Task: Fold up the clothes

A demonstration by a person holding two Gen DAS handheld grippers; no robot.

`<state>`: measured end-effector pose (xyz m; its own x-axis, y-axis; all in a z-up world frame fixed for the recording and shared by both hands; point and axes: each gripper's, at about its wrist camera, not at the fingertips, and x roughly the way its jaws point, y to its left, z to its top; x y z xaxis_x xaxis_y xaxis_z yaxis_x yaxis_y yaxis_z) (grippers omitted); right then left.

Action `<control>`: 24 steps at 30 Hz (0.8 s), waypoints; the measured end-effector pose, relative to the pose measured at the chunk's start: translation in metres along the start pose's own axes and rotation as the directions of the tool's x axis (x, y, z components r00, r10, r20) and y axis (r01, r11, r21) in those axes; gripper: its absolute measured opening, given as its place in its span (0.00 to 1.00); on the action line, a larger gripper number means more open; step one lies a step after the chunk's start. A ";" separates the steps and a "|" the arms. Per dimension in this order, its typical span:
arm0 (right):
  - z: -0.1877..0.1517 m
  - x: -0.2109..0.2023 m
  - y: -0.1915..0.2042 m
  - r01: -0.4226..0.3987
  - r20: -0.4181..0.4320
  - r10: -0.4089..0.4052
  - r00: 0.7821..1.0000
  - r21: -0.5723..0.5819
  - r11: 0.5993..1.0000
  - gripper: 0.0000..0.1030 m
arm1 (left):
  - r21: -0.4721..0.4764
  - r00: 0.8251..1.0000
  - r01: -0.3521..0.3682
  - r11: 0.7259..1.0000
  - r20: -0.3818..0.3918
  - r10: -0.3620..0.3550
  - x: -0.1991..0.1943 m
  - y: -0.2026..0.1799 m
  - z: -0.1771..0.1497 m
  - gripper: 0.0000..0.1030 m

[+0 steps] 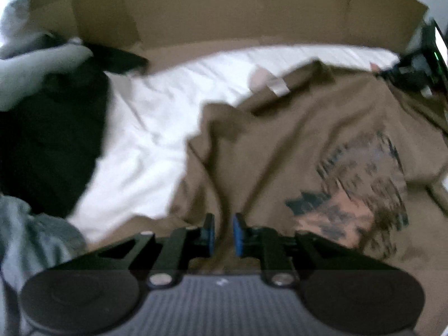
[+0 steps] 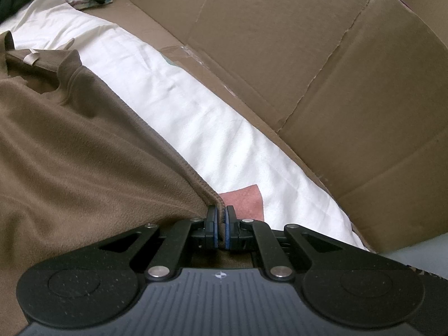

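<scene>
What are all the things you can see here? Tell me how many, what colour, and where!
brown shirt: one, brown with a print on it, spread on the white sheet
white sheet: one, white, under the shirt
cardboard: one big piece, brown, standing behind the sheet
black garment: one, black, left on the sheet
grey clothes: count unclear, grey, heaped far left
pink patch: one, pink, on the sheet by the shirt's edge
left gripper: one, black with blue pads, slightly apart around a shirt fold
right gripper: one, black with blue pads, pinching the shirt's hem
</scene>
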<state>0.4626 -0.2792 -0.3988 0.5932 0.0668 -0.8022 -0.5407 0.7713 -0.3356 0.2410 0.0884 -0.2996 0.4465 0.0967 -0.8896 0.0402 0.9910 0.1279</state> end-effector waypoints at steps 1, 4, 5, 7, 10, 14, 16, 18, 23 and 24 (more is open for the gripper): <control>0.000 0.000 0.000 0.000 0.000 0.000 1.000 -0.001 1.000 0.03 | -0.005 1.000 -0.019 1.000 0.013 0.019 -0.001 0.006 0.004 0.17; 0.000 0.000 0.000 -0.001 0.000 0.001 1.000 -0.001 1.000 0.03 | -0.011 0.997 -0.074 0.997 0.021 0.074 0.005 0.024 0.011 0.27; 0.000 0.000 0.000 -0.002 0.000 0.002 1.000 0.001 1.000 0.03 | -0.018 0.997 -0.072 0.997 0.013 0.072 0.010 0.031 0.013 0.32; 0.000 0.000 0.000 -0.003 0.000 0.003 1.000 0.001 1.000 0.03 | -0.033 0.998 -0.069 0.997 -0.003 0.069 0.019 0.043 0.016 0.47; 0.000 0.000 0.000 -0.004 0.000 0.004 1.000 0.002 1.000 0.03 | -0.011 0.994 -0.105 0.994 -0.035 0.104 0.032 0.054 0.014 0.53; 0.001 0.001 0.001 -0.006 0.001 0.006 1.000 -0.006 1.000 0.03 | -0.041 0.996 -0.017 0.999 -0.093 0.013 0.038 0.065 0.004 0.52; 0.001 0.001 0.001 -0.006 0.000 0.006 1.000 -0.015 1.000 0.03 | -0.044 0.993 0.013 0.999 -0.116 -0.018 0.034 0.067 -0.001 0.33; 0.001 0.001 0.001 -0.006 -0.001 0.006 1.000 -0.025 1.000 0.03 | -0.029 0.990 0.055 0.998 -0.130 -0.059 0.026 0.066 -0.005 0.13; 0.004 0.004 0.000 -0.005 -0.011 0.006 1.000 0.005 1.000 0.03 | 0.005 0.991 0.086 0.996 -0.102 -0.085 -0.008 0.059 -0.015 0.07; 0.005 0.004 0.000 -0.005 -0.012 0.005 1.000 0.012 1.000 0.03 | 0.023 0.992 0.086 0.996 -0.093 -0.083 -0.014 0.055 -0.017 0.07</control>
<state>0.4682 -0.2761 -0.3996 0.5829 0.0631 -0.8101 -0.5365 0.7786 -0.3254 0.2215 0.1433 -0.2872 0.3564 0.0223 -0.9341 0.0991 0.9932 0.0615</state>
